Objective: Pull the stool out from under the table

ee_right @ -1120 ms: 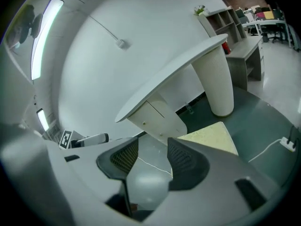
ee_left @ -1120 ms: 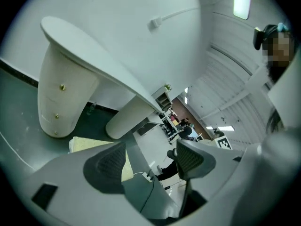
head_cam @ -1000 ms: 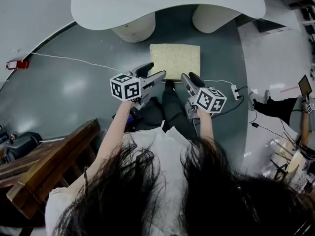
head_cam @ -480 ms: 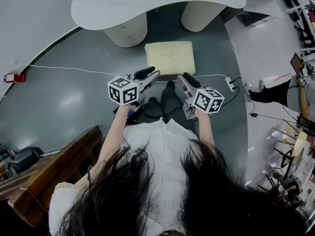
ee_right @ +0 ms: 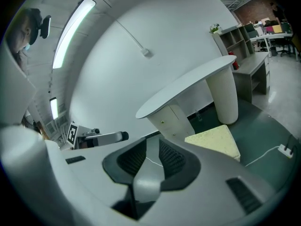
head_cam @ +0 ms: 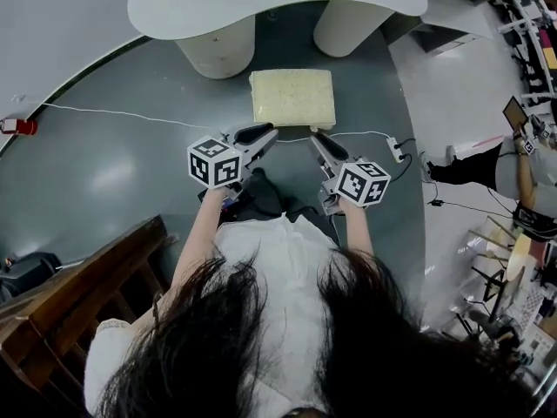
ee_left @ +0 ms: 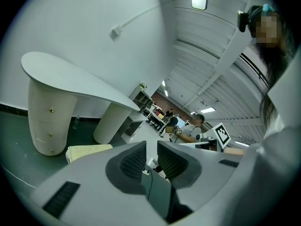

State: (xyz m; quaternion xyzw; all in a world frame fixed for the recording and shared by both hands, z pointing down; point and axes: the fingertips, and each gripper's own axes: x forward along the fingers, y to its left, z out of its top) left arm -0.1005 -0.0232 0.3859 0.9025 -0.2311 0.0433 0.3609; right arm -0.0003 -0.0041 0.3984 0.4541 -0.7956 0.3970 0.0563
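Note:
The stool (head_cam: 291, 98), a square cream cushion, stands on the grey floor just in front of the white table (head_cam: 278, 7) and its two round legs. My left gripper (head_cam: 268, 132) and right gripper (head_cam: 314, 138) hover side by side a little short of the stool's near edge, apart from it. Both sets of jaws are closing, with only a narrow gap left and nothing between them. In the left gripper view, the left gripper (ee_left: 151, 149) points past the stool (ee_left: 89, 150) at lower left. In the right gripper view, the right gripper (ee_right: 153, 149) has the stool (ee_right: 214, 140) at its right.
A white cable (head_cam: 104, 111) runs across the floor to a power strip (head_cam: 393, 151) right of the stool. Dark wooden furniture (head_cam: 78, 286) stands at lower left. A seated person (head_cam: 522, 164) and desks are at the far right. A small red object (head_cam: 16, 126) lies at the left edge.
Both grippers have drawn back from the stool's near edge, and their jaws have narrowed from wide to almost closed. The stool stays in front of the table.

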